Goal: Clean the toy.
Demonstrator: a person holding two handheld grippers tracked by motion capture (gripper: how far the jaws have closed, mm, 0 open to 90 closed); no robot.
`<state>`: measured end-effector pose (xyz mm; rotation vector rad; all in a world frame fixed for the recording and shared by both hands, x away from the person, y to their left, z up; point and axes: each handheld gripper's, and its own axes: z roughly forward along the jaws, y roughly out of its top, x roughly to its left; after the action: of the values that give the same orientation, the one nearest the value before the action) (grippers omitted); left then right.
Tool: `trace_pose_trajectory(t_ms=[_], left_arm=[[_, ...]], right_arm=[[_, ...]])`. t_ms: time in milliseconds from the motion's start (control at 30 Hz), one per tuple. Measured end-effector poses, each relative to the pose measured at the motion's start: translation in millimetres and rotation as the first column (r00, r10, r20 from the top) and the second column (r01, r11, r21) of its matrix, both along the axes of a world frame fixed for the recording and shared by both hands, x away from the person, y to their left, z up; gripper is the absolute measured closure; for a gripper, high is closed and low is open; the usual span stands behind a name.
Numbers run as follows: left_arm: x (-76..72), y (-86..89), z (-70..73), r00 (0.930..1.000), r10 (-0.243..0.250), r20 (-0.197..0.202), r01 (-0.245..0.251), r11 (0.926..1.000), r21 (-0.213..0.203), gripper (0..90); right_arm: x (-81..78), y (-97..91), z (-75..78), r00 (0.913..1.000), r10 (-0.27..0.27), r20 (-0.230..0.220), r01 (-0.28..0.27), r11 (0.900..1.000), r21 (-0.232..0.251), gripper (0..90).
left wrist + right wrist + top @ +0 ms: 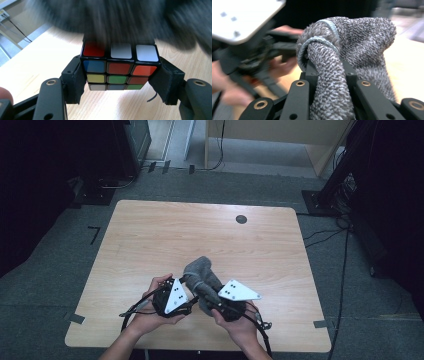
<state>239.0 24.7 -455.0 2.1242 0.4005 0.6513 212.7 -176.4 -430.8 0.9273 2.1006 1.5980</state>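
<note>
Wooden tabletop is bare apart from a small dark disc at the far right; all the work sits at the near edge, centre.

Grey knitted cloth is bunched up between the two hands, off the tabletop. Right gripper has its fingers clamped on a rolled fold of the cloth, hemmed edge looping over the top.

Left gripper has its fingers clamped on the sides of a Rubik's cube, held just above the tabletop, near-left of the cloth. The cloth hangs blurred right over the cube's far top edge, touching or nearly so; I can't tell which.

Judgement: looks like wiping or wrapping the cube with the cloth. Both grasps are done and the two are brought together. The cube faces are uncovered, so the actual covering or wiping is left.
</note>
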Motion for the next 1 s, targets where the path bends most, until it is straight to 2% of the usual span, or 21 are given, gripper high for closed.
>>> trace_pose_trajectory(t_ms=[33,100,200,233,300,367,433,467,500,567,600,667,700,733,767,833,900,967,1000], left_arm=[[-0.1,0.7,-0.2,1.0000,0.000,0.003,0.000,1.0000,-0.001,34.8],[1.6,4.2,0.9,1.0000,-0.002,-0.008,0.002,0.9998,-0.018,34.8],[5.3,8.5,0.4,0.9996,0.000,-0.030,-0.001,0.9982,-0.060,34.8],[5.8,8.6,-0.4,0.9994,-0.001,-0.034,-0.001,0.9979,-0.065,34.9],[4.6,6.6,-1.0,0.9995,-0.009,-0.031,0.008,0.9983,-0.057,34.9],[3.5,5.6,-0.7,0.9994,-0.018,-0.030,0.016,0.9984,-0.055,34.8],[3.8,7.6,0.1,0.9991,-0.026,-0.033,0.024,0.9970,-0.074,34.8],[4.5,9.3,1.0,0.9989,-0.028,-0.037,0.025,0.9959,-0.087,34.8],[5.1,10.5,1.6,0.9988,-0.027,-0.041,0.023,0.9950,-0.097,34.8],[6.0,11.0,2.0,0.9983,-0.027,-0.052,0.021,0.9935,-0.112,34.8],[6.1,9.8,1.3,0.9980,-0.027,-0.057,0.020,0.9935,-0.112,34.8],[5.2,7.1,0.1,0.9982,-0.025,-0.055,0.020,0.9948,-0.100,34.8],[4.4,6.2,-0.1,0.9981,-0.030,-0.054,0.025,0.9951,-0.096,34.8],[3.7,6.1,-0.1,0.9981,-0.034,-0.051,0.029,0.9951,-0.095,34.9],[3.7,6.8,0.1,0.9984,-0.030,-0.048,0.026,0.9951,-0.096,34.8],[5.4,10.4,1.0,0.9980,-0.028,-0.057,0.021,0.9924,-0.121,34.9],[6.7,12.9,1.4,0.9979,-0.025,-0.060,0.017,0.9908,-0.135,34.9],[7.4,13.6,1.5,0.9978,-0.030,-0.060,0.021,0.9891,-0.146,34.8],[7.1,12.4,1.3,0.9980,-0.028,-0.057,0.019,0.9890,-0.146,34.8]], right_arm=[[-0.7,4.2,-1.2,0.9999,0.013,0.004,-0.013,0.9998,-0.013,74.7],[1.9,1.5,-1.4,0.9999,-0.014,0.009,0.014,0.9999,0.004,75.2],[4.7,-9.8,-0.3,0.9904,-0.123,0.063,0.125,0.9920,-0.021,75.1],[5.0,-11.9,-0.3,0.9887,-0.137,0.060,0.138,0.9902,-0.016,75.1],[4.5,-12.2,-0.9,0.9920,-0.118,0.045,0.118,0.9930,0.005,74.9],[-1.4,-3.1,-1.2,0.9929,-0.074,0.093,0.078,0.9961,-0.042,74.6],[-5.4,4.8,0.6,0.9889,-0.043,0.142,0.059,0.9929,-0.104,74.4],[-4.4,3.2,2.2,0.9873,-0.058,0.148,0.074,0.9918,-0.104,74.3],[-3.2,-0.3,3.6,0.9833,-0.097,0.154,0.113,0.9883,-0.102,74.4],[-1.7,-5.8,4.8,0.9730,-0.158,0.168,0.179,0.9770,-0.116,74.7],[-1.7,-6.7,4.8,0.9757,-0.151,0.159,0.169,0.9801,-0.104,74.6],[-5.6,0.2,3.7,0.9834,-0.088,0.158,0.106,0.9882,-0.111,74.2],[-7.3,5.6,2.8,0.9866,-0.028,0.161,0.048,0.9912,-0.123,74.0],[-8.8,10.5,1.9,0.9879,0.017,0.154,0.003,0.9913,-0.132,73.7],[-8.6,12.6,1.5,0.9862,0.022,0.164,0.002,0.9900,-0.141,73.8],[-3.1,5.5,3.1,0.9860,-0.031,0.164,0.052,0.9908,-0.125,73.7],[5.8,-10.2,4.2,0.9824,-0.146,0.117,0.155,0.9848,-0.077,74.0],[9.0,-18.7,3.9,0.9834,-0.164,0.077,0.167,0.9852,-0.038,73.9],[7.9,-19.3,3.7,0.9852,-0.153,0.077,0.155,0.9877,-0.020,73.8]])
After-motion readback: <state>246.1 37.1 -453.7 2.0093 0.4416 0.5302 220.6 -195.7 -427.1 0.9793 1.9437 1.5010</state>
